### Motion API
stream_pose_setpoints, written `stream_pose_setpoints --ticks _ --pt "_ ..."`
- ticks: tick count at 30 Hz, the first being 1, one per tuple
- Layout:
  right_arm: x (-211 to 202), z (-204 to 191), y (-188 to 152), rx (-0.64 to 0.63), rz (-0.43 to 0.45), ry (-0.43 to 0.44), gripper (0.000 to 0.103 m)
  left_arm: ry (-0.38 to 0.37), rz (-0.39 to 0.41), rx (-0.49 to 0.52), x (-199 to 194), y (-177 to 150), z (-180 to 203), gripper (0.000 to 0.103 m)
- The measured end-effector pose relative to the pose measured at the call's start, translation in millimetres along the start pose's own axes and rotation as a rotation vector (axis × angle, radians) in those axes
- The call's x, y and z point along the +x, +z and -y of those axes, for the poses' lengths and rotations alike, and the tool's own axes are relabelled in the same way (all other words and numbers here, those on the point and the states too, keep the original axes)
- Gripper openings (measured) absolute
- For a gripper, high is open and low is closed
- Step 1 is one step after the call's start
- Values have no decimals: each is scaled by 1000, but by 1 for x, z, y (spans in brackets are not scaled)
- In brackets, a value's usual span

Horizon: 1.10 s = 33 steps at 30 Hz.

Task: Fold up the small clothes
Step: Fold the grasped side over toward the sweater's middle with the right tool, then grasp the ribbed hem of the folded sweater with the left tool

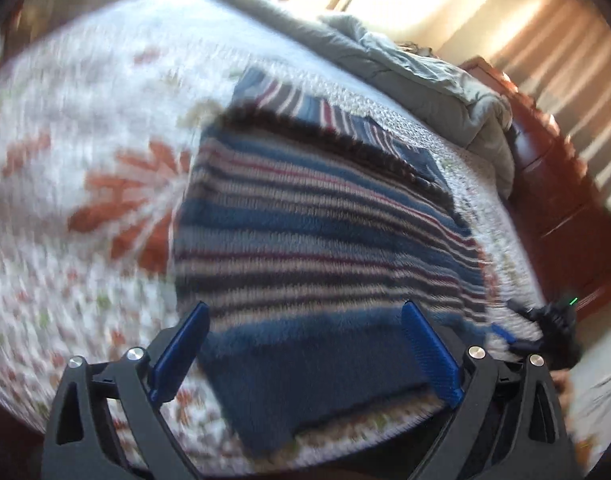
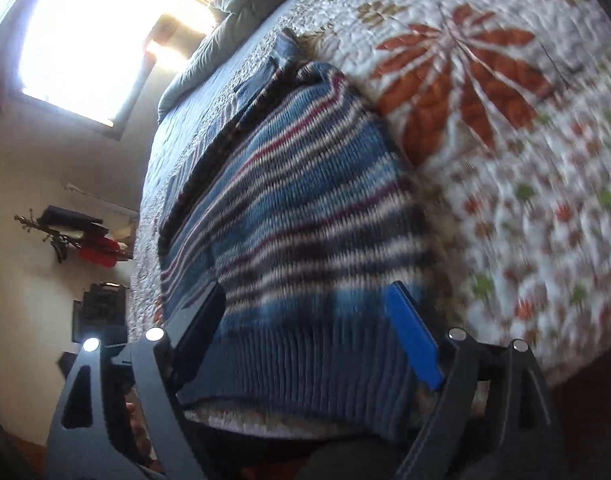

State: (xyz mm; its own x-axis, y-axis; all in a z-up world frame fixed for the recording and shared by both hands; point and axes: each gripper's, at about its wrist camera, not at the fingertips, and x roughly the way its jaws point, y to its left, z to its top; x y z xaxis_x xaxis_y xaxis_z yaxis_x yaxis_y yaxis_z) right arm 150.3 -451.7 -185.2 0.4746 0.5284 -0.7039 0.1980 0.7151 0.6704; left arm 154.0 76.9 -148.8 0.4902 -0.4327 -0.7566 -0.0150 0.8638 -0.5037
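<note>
A striped knit sweater (image 1: 313, 236) in blue, white, dark and red bands lies flat on the bed quilt (image 1: 77, 152), its solid blue ribbed hem nearest me. It also shows in the right wrist view (image 2: 305, 208). My left gripper (image 1: 305, 320) is open and empty, its blue fingers (image 1: 181, 352) spread just above the hem. My right gripper (image 2: 309, 296) is open and empty over the hem's other side. It also shows small at the right of the left wrist view (image 1: 521, 336). Both views are motion-blurred.
The quilt (image 2: 505, 120) is white with orange leaf prints. A rumpled grey blanket (image 1: 417, 72) lies at the bed's far end. A reddish wooden bed frame (image 1: 561, 208) runs along the right. A bright window (image 2: 85, 36) and wall shelves (image 2: 81, 236) stand beyond the bed.
</note>
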Motion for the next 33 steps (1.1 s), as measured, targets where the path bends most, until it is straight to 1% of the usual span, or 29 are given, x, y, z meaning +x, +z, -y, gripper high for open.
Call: stream_pose_setpoints --ticks 1,4,5,9,10,13,15,17,18,19,23,24,26,27,28,30,33 --pt "-4 4 -5 7 -7 10 84 -38 -21 -59 -3 -4 -13 97" --pt "-17 13 -15 14 -2 16 87 -107 -39 -180 -8 -17 -38 97" --pt "-20 16 -19 21 -3 22 89 -134 -60 -216 -6 -21 -45 97" --pt "-26 32 -32 46 -33 28 89 -225 -168 -322 13 -35 -59 98" --pt "-26 35 -35 47 -39 27 89 -238 -192 -341 20 -40 -61 98" --pt "-26 44 -41 66 -58 33 88 -226 -240 -375 33 -50 -66 98" --pt "-24 52 -44 88 -77 43 85 -220 -244 -395 37 -54 -68 98" --pt "-23 58 -49 97 -83 44 80 -218 -242 -405 38 -55 -68 98" --pt "-22 60 -50 100 -86 43 78 -219 -243 -411 38 -55 -67 97" --pt "-22 63 -50 103 -86 42 76 -217 -249 -407 38 -54 -64 97" --pt "-20 66 -51 110 -89 53 76 -203 -289 -371 43 -49 -52 95" --pt "-20 66 -51 107 -92 57 75 -204 -297 -368 45 -47 -49 93" --pt "-17 63 -50 110 -107 80 73 -217 -317 -366 47 -47 -46 84" --pt "-15 61 -51 112 -114 91 72 -225 -331 -368 51 -47 -44 78" --pt "-13 59 -52 112 -128 106 70 -221 -340 -372 53 -48 -43 74" --pt "-8 55 -55 109 -151 127 65 -210 -344 -378 56 -49 -46 71" --pt "0 54 -57 115 -174 134 58 -222 -345 -409 59 -51 -52 70"
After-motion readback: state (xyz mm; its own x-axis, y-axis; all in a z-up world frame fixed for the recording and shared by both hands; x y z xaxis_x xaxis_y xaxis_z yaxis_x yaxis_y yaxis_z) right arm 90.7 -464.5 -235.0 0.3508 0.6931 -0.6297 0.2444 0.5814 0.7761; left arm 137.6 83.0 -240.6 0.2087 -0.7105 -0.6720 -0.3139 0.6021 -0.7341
